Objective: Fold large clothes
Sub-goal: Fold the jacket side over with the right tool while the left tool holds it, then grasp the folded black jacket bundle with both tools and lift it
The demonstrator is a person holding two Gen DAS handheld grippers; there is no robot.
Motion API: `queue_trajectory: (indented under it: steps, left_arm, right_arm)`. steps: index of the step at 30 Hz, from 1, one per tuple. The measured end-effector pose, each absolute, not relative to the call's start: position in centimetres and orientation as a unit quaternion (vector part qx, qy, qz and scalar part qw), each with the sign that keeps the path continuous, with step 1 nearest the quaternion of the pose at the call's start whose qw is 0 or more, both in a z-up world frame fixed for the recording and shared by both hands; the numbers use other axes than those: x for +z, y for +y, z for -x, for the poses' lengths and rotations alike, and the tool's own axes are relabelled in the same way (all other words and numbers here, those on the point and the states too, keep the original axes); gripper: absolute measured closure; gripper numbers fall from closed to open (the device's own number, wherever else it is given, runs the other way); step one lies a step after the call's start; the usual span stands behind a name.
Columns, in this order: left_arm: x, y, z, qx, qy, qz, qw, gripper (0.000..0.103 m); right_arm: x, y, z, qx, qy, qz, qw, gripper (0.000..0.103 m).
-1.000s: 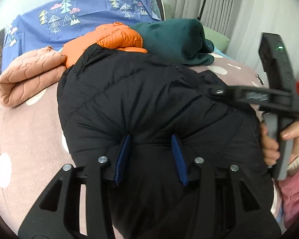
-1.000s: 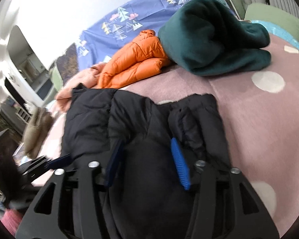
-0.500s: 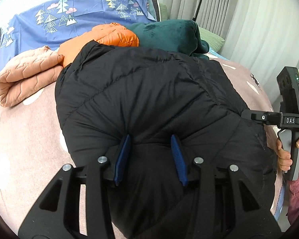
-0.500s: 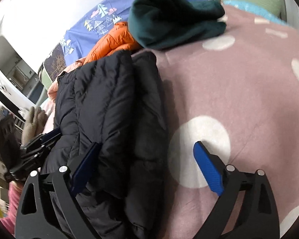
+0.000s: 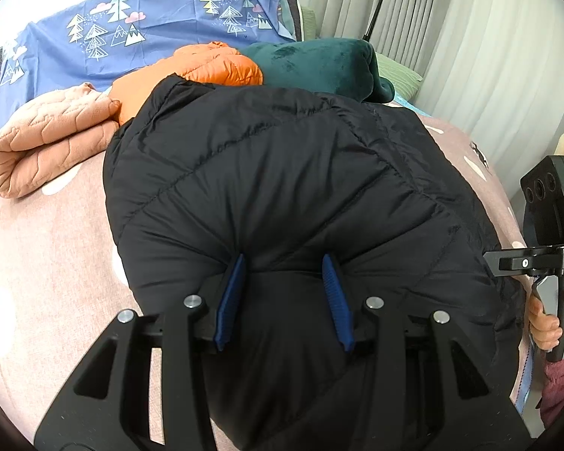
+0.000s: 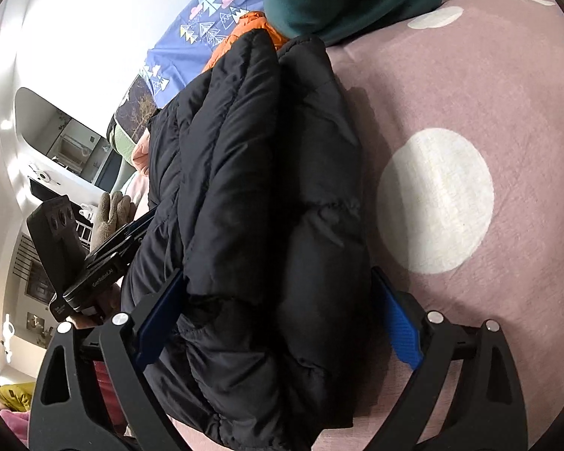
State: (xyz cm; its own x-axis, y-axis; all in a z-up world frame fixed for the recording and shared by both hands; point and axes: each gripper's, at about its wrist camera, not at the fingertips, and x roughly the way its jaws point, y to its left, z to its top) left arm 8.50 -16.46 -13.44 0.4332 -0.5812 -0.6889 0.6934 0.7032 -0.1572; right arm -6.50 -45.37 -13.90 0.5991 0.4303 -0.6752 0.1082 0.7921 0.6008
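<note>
Two grippers on black quilted puffer jacket [image 5: 282, 195] | left gripper [image 5: 284, 300] jaws pinch hem fold | right gripper [image 6: 278, 323] jaws spread, straddling bundle | long axis toward 12 o'clock

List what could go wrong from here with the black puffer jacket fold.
1. The left claw pinches only a small bunch of the black puffer jacket; the slick, puffy fabric could slip out.
2. The right claw stands open around the thick folded edge, so the stacked layers may spring apart.
3. The orange jacket and green fleece lie close behind; pushing the bundle back could disturb them.
</note>
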Motion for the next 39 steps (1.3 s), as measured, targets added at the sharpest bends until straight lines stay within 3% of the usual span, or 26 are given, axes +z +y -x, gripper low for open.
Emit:
queue_trajectory:
  steps: [5,12,17,23,25,29,39]
  left_arm:
    - [-13.5,-16.4,-8.5,-0.378,0.375,-0.071,0.844,0.059]
    - [-13.5,-16.4,-8.5,-0.381,0.374,-0.068,0.843,0.059]
    - [-13.6,-16.3,-8.7,-0.382,0.375,-0.063,0.842,0.059]
    - [-13.3,-16.0,-8.8,-0.387,0.374,-0.054,0.841,0.058]
    - [-12.8,-15.3,-9.0,-0.389,0.375,-0.036,0.841,0.051]
    - [-11.0,-12.5,-9.9,-0.356,0.358,0.048,0.862,0.025]
    - [-15.5,-10.9,-14.6,-0.337,0.445,0.128,0.82,0.005]
  right_arm:
    - [-14.1,-45.3,6.9,0.104,0.429,-0.324,0.837,0.014]
    - [-14.7,-44.9,6.8,0.122,0.435,-0.329,0.829,0.015]
    - [-14.9,-44.2,6.6,0.131,0.432,-0.337,0.826,0.042]
    - [-15.3,-44.6,7.3,0.132,0.423,-0.346,0.827,0.049]
    - [-15.2,-44.5,7.4,0.127,0.422,-0.343,0.83,0.049]
    - [-15.2,-44.4,7.8,0.117,0.419,-0.328,0.838,0.048]
    - [-15.3,-43.7,8.5,0.108,0.411,-0.32,0.847,0.046]
